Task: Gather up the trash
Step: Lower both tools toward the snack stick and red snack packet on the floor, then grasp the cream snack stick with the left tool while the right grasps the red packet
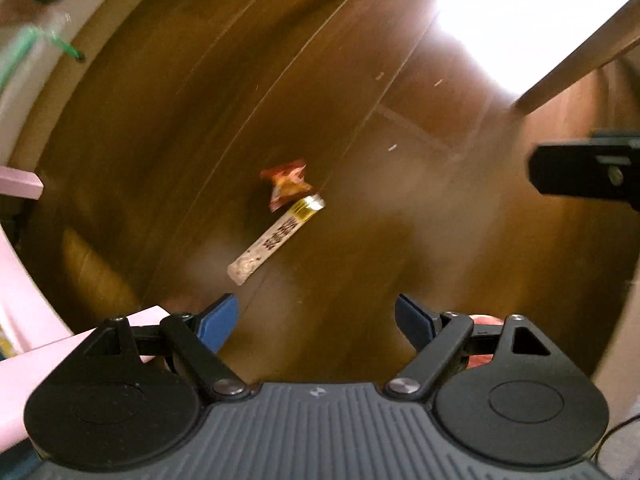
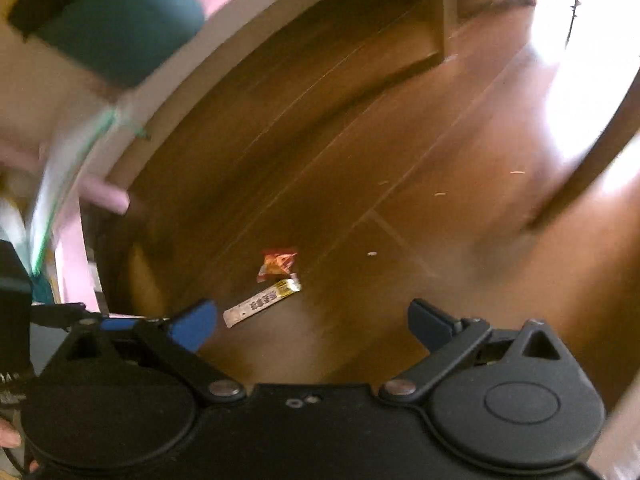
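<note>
A long stick sachet (image 1: 276, 240) is seen flat on the wooden floor (image 1: 400, 260), its gold end touching a crumpled red wrapper (image 1: 286, 186). Left gripper (image 1: 316, 322) and right gripper (image 2: 312, 322) jaws are spread, empty. A table leg (image 1: 580, 68) stands well apart.

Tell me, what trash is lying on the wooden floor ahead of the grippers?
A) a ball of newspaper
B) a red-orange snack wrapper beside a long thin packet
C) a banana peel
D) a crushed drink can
B: the red-orange wrapper lies crumpled against the gold end of the long thin packet on the floor.
</note>
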Tool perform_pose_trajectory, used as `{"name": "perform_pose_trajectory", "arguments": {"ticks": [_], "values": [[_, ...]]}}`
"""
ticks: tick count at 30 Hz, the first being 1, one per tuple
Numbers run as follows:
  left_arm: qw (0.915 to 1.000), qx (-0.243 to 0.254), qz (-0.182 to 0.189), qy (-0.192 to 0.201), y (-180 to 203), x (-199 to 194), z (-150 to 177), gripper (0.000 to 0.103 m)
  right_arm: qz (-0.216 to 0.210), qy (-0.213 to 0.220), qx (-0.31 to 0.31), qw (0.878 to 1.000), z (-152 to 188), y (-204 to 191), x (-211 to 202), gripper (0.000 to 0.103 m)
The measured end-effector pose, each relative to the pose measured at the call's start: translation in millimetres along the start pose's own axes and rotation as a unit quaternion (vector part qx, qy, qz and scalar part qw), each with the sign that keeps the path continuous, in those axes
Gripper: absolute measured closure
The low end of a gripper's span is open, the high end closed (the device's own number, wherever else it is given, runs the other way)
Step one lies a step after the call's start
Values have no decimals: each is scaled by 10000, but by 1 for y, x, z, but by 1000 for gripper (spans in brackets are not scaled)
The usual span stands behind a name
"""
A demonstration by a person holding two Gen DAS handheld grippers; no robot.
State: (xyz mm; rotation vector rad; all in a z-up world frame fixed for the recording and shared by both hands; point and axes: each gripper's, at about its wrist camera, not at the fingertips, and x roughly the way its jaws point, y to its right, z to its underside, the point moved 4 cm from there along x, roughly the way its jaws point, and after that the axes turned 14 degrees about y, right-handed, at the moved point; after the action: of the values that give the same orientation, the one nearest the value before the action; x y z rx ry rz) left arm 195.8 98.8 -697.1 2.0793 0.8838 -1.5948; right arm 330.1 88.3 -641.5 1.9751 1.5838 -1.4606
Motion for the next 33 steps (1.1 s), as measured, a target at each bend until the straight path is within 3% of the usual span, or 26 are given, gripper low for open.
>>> {"name": "perform_pose_trajectory", "arguments": {"ticks": [5,12,17,23,27,29,33], "values": [[9989,391,-269,-23,-9,70,16,17,-400,-260,-167,9987,6,-7,90,2],[9946,950,-399,-108,-20,148,27,17,-679,-596,225,9957,12,-9,161,5],[9951,930,-312,-92,-39,177,17,17,-585,-750,474,9943,13,-18,199,6],[9932,1110,38,-348,-47,201,12,17,-452,-1006,548,9924,15,-27,240,7],[9889,1434,-10,-387,-40,211,15,15,-305,-1283,449,9902,23,-31,260,17],[9914,1252,30,-367,-42,212,12,15,-255,-1378,480,9890,26,-31,267,22],[9930,1115,52,-390,-38,219,6,18,-208,-1483,465,9876,29,-26,272,48]]}}
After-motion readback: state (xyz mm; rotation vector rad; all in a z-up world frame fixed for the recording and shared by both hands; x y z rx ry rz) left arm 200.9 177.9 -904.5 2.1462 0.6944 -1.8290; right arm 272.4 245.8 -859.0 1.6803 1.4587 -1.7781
